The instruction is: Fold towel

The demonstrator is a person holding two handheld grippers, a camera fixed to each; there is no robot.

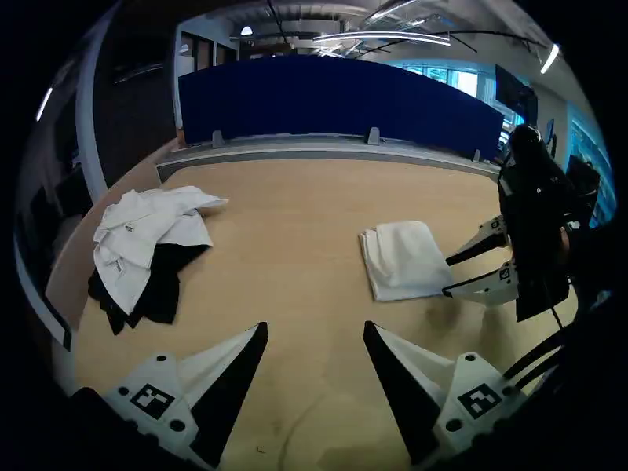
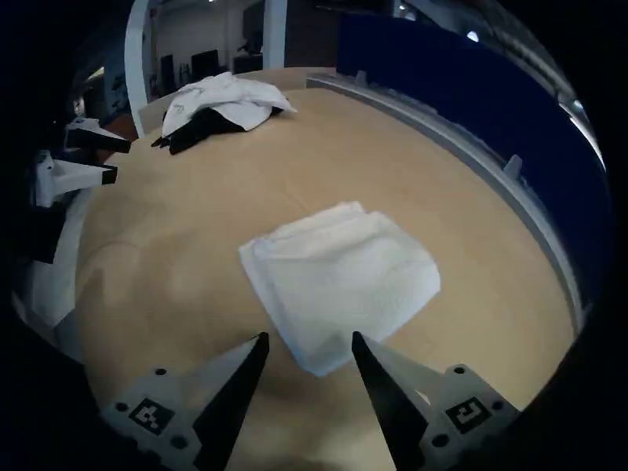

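Now: my left claw (image 1: 315,330) hangs spread and empty over the wooden table (image 1: 298,235). My right claw (image 2: 308,339) is spread too, gripping nothing, its tips at the near corner of the folded white towel (image 2: 341,275). The towel lies flat mid-table, with a heap of white and black clothes (image 1: 149,251) well apart near the table's edge.

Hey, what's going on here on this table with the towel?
A person holds a gripper in each hand over a wooden table. The white towel lies folded into a compact rectangle. The right gripper is open at the towel's edge, not clamping it; the left gripper is open over bare table. A heap of white and black clothes lies apart.
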